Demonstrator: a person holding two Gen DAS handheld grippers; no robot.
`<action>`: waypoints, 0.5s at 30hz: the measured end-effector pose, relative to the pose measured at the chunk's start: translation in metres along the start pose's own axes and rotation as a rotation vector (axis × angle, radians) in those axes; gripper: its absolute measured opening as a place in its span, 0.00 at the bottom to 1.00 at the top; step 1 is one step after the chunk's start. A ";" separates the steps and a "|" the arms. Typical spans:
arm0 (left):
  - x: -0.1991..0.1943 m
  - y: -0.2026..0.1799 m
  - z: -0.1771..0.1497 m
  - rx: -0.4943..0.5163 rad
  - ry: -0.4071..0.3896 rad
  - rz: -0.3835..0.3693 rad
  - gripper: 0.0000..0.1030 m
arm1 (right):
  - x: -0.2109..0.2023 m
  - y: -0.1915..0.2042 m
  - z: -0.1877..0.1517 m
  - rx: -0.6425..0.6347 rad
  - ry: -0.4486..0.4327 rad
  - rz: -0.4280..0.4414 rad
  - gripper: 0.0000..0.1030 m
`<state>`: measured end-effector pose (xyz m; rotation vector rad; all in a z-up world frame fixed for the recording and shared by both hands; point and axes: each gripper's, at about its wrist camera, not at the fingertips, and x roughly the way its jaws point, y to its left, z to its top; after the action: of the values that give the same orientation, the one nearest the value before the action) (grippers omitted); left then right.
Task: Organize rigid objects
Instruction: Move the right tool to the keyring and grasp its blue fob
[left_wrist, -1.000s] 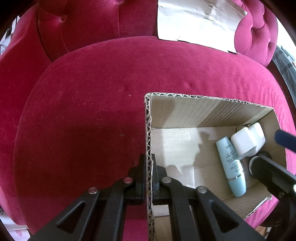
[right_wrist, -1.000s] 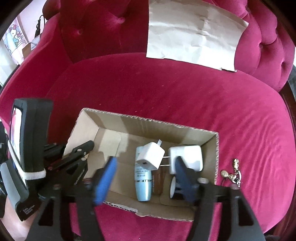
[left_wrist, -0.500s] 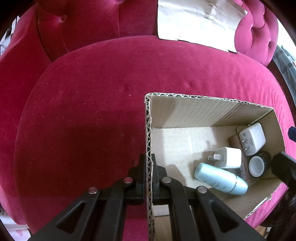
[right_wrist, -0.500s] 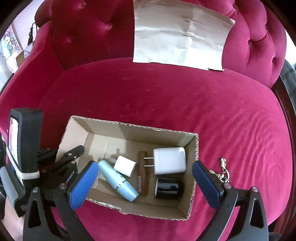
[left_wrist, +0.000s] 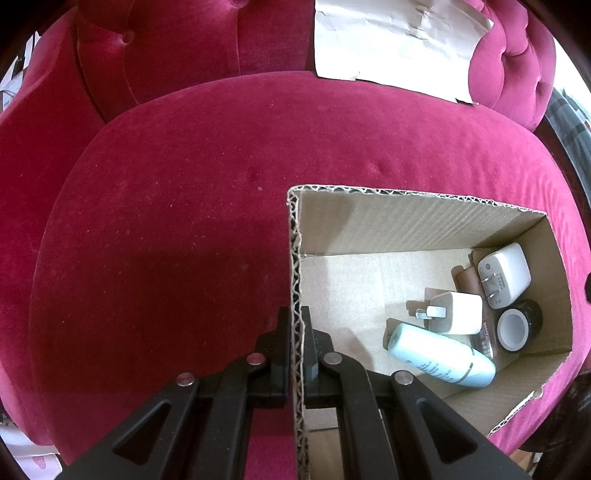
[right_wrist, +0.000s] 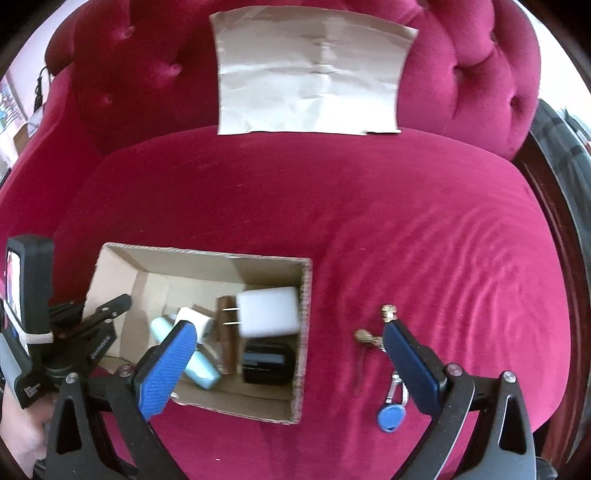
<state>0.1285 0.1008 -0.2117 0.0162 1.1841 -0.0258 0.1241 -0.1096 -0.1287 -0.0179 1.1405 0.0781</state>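
Note:
A cardboard box (left_wrist: 406, 218) (right_wrist: 304, 314) sits on a red velvet sofa seat. My left gripper (left_wrist: 295, 350) is shut on the box's left wall. In the box lie a light blue tube (left_wrist: 439, 354), a small white charger (left_wrist: 456, 314), a larger white charger (left_wrist: 504, 275) (right_wrist: 267, 310), a black jar (left_wrist: 517, 326) (right_wrist: 266, 362) and a brown stick (right_wrist: 225, 339). My right gripper (right_wrist: 291, 369) is open and empty, above the box's right wall. A keychain with a blue fob (right_wrist: 389, 417) lies on the seat right of the box.
A sheet of brown paper (right_wrist: 310, 74) leans on the tufted sofa back (right_wrist: 129, 74). The seat cushion (right_wrist: 406, 221) spreads wide behind and right of the box. A dark wooden frame edge (right_wrist: 554, 206) runs along the right.
My right gripper let the small white charger drop into the box, opened wide, rose and shifted right toward the keychain. The blue tube rolled aslant. The left gripper kept its hold on the box wall.

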 end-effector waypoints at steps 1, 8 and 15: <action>0.000 0.000 0.000 0.001 0.000 0.000 0.03 | -0.001 -0.004 0.000 0.007 -0.001 -0.006 1.00; 0.001 -0.002 0.000 0.007 -0.001 0.005 0.03 | -0.006 -0.046 -0.008 0.067 -0.002 -0.057 1.00; 0.001 -0.003 -0.001 0.011 -0.002 0.008 0.03 | -0.003 -0.085 -0.026 0.125 0.017 -0.108 1.00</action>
<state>0.1281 0.0973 -0.2130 0.0309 1.1822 -0.0257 0.1052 -0.1956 -0.1390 0.0309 1.1579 -0.0894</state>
